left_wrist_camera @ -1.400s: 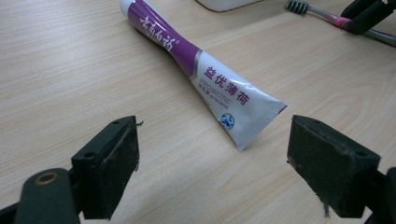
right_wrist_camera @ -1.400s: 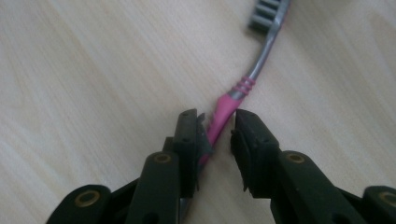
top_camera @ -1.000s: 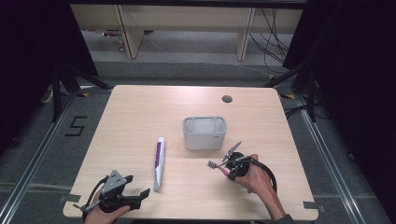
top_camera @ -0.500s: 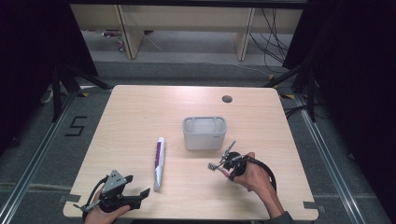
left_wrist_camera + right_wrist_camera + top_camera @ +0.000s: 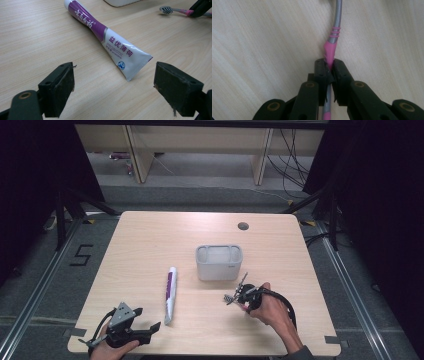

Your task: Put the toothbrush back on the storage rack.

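Clamping the pink toothbrush (image 5: 331,48) near the desk's (image 5: 150,235) front edge, the right gripper (image 5: 243,295) must yet carry it to the grey holder (image 5: 218,262), while the left gripper (image 5: 113,82) gapes before the untouched toothpaste tube (image 5: 110,42).

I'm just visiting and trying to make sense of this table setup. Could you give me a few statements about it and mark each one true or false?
1. The right gripper is clamped on a toothbrush. True.
2. The left gripper is holding the toothpaste tube. False: its jaws stand open, and the tube lies on the table ahead of them, untouched.
3. The toothbrush already stands in the grey holder. False: it is outside the holder, in the right gripper's grip, low over the table.
4. The toothpaste tube lies to the left of the holder in the high view. True.
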The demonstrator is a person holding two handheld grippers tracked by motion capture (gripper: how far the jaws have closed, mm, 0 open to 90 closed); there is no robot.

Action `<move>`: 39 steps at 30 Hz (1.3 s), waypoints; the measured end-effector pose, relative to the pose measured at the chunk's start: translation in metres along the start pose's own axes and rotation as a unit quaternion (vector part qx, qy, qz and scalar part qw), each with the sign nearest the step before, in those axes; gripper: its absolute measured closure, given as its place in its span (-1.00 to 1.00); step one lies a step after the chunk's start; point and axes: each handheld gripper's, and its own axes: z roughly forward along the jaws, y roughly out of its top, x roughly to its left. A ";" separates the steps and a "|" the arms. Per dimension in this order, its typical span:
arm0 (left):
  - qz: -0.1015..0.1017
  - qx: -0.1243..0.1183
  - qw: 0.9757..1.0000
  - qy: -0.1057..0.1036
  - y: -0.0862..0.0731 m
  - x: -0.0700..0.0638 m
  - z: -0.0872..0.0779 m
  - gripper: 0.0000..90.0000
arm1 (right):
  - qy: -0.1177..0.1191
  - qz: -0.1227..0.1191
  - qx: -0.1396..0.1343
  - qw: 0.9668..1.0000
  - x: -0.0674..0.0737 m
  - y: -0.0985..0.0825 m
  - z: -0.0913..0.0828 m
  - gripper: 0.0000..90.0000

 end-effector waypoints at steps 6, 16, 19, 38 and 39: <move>0.001 0.000 1.000 0.001 0.000 0.000 0.000 -0.64 | 0.003 0.008 -0.019 1.000 -0.002 -0.005 -0.014 0.84; 0.001 0.000 1.000 0.001 0.000 0.001 0.000 -0.64 | 0.012 0.032 -0.154 0.987 -0.009 -0.023 -0.046 0.85; -0.001 -0.001 1.000 0.002 0.000 0.001 0.000 -0.64 | 0.028 0.038 -0.189 0.981 -0.013 -0.027 -0.053 0.85; -0.002 -0.004 1.000 0.000 0.000 0.001 -0.001 -0.64 | 0.049 0.087 -0.377 0.921 -0.032 -0.035 -0.072 0.85; -0.003 -0.004 1.000 0.000 0.000 0.001 -0.001 -0.64 | 0.049 0.087 -0.377 0.921 -0.032 -0.035 -0.072 0.85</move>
